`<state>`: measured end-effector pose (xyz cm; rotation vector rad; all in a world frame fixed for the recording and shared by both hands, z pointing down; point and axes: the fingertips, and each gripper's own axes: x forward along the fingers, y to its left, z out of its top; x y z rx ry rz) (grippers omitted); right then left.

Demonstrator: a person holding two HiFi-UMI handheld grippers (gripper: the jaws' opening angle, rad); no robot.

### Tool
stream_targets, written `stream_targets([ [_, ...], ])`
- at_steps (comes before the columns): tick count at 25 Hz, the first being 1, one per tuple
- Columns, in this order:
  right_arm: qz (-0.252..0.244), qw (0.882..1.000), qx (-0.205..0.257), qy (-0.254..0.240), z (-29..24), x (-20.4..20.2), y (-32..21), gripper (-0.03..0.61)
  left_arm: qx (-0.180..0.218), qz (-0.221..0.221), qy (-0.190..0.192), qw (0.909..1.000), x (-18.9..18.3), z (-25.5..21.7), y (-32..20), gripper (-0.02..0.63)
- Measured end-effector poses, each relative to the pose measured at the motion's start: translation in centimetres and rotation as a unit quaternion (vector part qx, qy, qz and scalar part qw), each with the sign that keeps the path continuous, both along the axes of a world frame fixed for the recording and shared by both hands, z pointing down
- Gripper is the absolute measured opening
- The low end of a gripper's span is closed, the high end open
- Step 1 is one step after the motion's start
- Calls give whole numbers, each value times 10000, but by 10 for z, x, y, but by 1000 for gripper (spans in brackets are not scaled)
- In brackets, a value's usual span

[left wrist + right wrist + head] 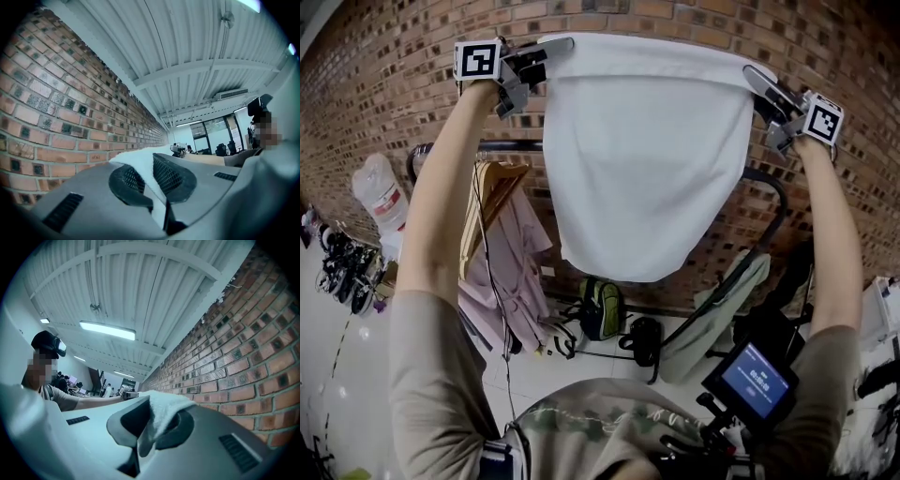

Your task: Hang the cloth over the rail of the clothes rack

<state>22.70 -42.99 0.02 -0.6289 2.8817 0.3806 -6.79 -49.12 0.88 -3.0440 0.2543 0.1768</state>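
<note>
A white cloth (647, 159) hangs stretched between both raised grippers, in front of the brick wall. My left gripper (562, 47) is shut on the cloth's top left corner; that corner (140, 161) shows pinched between the jaws in the left gripper view. My right gripper (752, 77) is shut on the top right corner, and the white cloth (161, 413) bulges out between its pads. The black rail of the clothes rack (508, 145) runs below and behind the cloth, mostly hidden by it. Both grippers are above the rail.
A wooden hanger with a pink garment (502, 253) hangs on the rack at left. A light green garment (722, 309) hangs at the lower right. Bags (600, 309) sit on the floor under the rack. A water bottle (382, 199) stands at left. A small screen (753, 380) sits near my body.
</note>
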Motion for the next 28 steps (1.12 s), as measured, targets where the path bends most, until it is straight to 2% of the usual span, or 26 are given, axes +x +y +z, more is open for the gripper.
stream_targets([
  [7,108,9999,16,34,6,3,-9,15,-5,-177,-14,9998,2,8,-15,20],
  [12,61,9992,-284,-267,23,8,-33,17,-372,-239,-97,9990,7,27,-37,19],
  [17,66,9982,-566,-179,44,10,-52,16,-283,-473,-460,9974,9,44,-54,20],
  [20,5,9972,-733,-119,65,11,-62,15,-375,-436,-501,9971,12,58,-64,20],
  [23,15,9954,-955,1,87,14,-73,15,-811,-380,-576,9943,18,81,-74,20],
  [25,51,9938,-1112,58,100,17,-79,15,-1325,-162,-637,9890,28,100,-75,20],
  [28,68,9904,-1356,279,120,19,-89,15,-1732,19,-752,9820,34,118,-80,20],
])
